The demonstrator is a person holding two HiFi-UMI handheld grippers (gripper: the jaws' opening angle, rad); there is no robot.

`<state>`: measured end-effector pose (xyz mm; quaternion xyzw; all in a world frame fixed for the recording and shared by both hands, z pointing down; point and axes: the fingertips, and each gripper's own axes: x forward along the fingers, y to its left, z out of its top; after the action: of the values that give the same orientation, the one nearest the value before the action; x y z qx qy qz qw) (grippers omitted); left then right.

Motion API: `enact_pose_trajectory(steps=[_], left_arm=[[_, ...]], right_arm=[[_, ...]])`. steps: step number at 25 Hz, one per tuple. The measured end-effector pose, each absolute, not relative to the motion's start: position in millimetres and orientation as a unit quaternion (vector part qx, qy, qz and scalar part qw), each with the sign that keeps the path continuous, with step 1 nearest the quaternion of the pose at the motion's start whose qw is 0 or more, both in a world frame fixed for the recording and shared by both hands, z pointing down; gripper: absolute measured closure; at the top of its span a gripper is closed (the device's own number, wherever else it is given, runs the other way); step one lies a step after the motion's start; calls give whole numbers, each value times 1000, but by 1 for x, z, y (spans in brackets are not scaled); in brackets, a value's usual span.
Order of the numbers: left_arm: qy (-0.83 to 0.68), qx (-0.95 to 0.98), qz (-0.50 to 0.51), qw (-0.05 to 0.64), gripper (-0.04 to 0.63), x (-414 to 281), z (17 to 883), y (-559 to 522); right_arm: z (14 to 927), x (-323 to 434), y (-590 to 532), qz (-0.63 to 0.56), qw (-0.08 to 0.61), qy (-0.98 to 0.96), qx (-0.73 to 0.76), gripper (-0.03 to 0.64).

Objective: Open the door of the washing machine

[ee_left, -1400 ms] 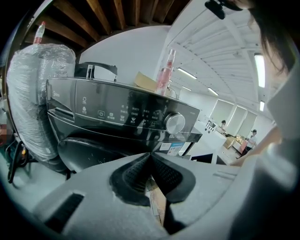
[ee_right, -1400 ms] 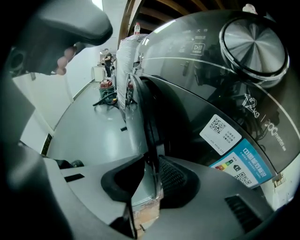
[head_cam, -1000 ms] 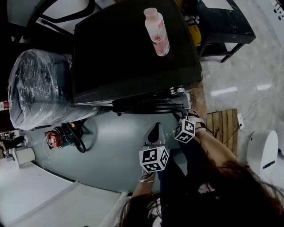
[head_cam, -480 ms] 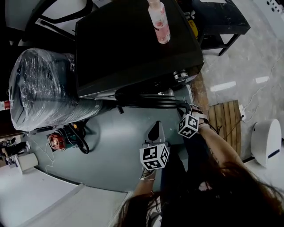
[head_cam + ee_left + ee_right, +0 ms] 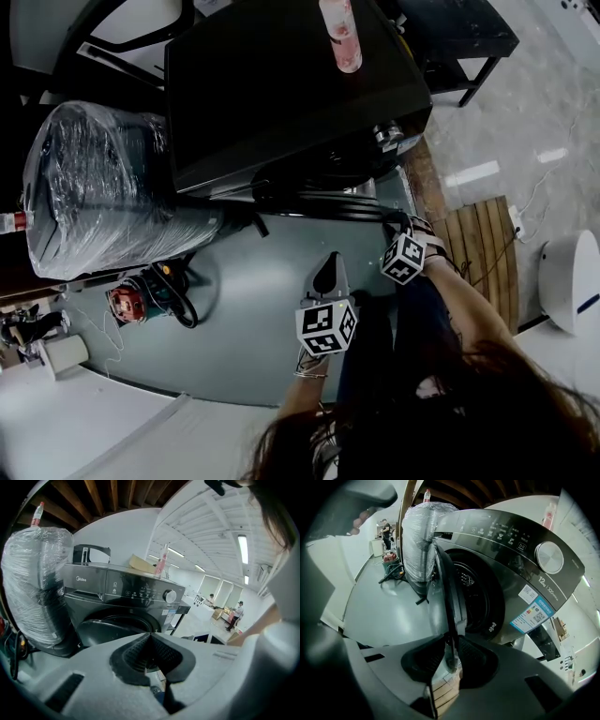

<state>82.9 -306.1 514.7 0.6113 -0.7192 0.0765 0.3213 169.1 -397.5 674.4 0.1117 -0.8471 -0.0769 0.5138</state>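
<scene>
A black front-loading washing machine (image 5: 281,84) stands ahead, seen from above in the head view. Its round door (image 5: 443,597) is swung partly out, and the drum opening (image 5: 480,597) shows behind it. My right gripper (image 5: 450,656) is shut on the door's free edge, which runs between the two pads; in the head view this right gripper (image 5: 392,223) is at the machine's front right. My left gripper (image 5: 328,274) hangs apart over the grey floor, below the door. In its own view the left gripper (image 5: 151,637) is shut on nothing and faces the washing machine (image 5: 122,590).
A pink bottle (image 5: 340,33) stands on the machine's top. A large plastic-wrapped bundle (image 5: 103,187) sits at the machine's left, with a red power tool (image 5: 127,302) and cables on the floor below it. At the right lie a wooden slat mat (image 5: 478,253) and a white appliance (image 5: 574,281).
The right gripper has drawn away from the machine's front with the door edge in it, and the door stands wider. The left gripper has shifted along with it.
</scene>
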Motion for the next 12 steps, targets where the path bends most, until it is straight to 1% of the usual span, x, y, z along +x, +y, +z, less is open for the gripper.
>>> enact_pose_trajectory(steps=[12], left_arm=[[-686, 655, 92, 303, 583, 68, 517, -269]], right_arm=[[677, 175, -362, -55, 528, -831, 167, 535]])
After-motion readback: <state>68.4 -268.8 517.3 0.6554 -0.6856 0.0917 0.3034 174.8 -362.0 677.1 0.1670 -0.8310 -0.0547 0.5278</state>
